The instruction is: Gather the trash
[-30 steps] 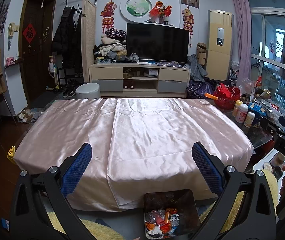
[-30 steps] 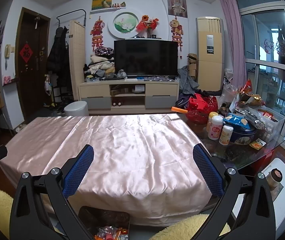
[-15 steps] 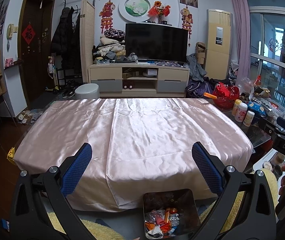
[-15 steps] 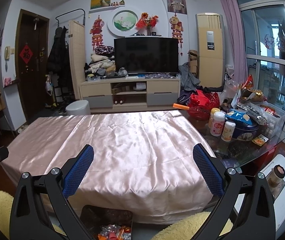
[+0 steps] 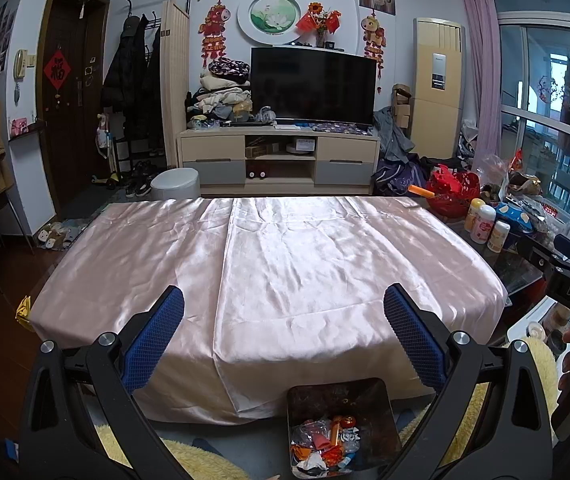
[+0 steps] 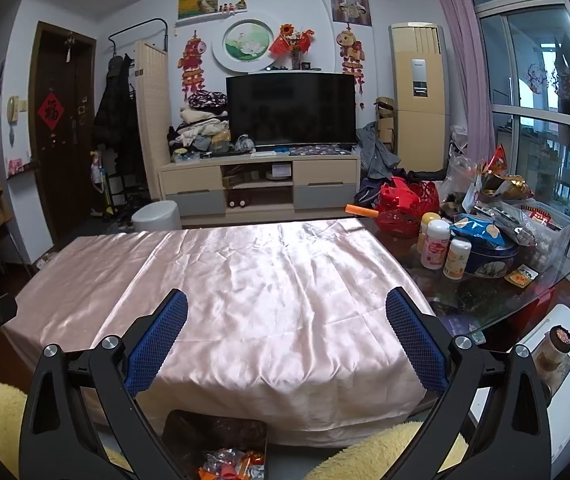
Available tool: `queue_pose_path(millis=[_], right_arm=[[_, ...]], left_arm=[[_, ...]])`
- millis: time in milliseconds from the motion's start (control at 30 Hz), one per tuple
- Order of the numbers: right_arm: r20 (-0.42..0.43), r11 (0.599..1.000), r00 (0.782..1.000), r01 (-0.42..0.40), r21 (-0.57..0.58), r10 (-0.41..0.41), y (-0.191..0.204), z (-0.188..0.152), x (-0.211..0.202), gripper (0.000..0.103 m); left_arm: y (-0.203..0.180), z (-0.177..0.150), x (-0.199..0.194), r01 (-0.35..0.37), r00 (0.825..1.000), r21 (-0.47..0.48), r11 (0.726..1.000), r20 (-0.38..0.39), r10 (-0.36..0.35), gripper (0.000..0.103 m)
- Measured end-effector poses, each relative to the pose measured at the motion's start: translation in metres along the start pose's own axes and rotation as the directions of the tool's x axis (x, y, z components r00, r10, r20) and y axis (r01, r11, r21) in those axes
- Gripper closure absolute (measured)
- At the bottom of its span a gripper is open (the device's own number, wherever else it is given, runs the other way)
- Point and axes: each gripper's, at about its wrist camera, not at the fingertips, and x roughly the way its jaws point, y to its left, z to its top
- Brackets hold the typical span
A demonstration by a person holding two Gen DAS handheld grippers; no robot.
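A dark square bin stands on the floor at the table's near edge, holding several colourful wrappers. It also shows at the bottom of the right wrist view. The table carries a pink satin cloth with no trash on it; the cloth also shows in the right wrist view. My left gripper is open and empty, above the near edge of the table, above the bin. My right gripper is open and empty too, further right.
Bottles, snack bags and a tin crowd the bare glass end of the table at the right. A red basket stands behind them. Yellow fluffy cushions lie beside the bin. A TV cabinet stands beyond the table.
Both grippers have stayed open and nearly still. The right wrist view has shifted slightly, with the table and bin a little lower in frame.
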Motion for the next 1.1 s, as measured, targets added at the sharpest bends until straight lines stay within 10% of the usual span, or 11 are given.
queue_pose_path(millis=[1100], right_arm=[[-0.004, 1.0, 1.0, -0.009, 0.001, 0.009, 0.0028, 0.0002, 0.0014, 0.003]], left_arm=[[0.0006, 0.0047, -0.0014, 0.001, 1.0, 0.003, 1.0, 0.008, -0.001, 0.008]])
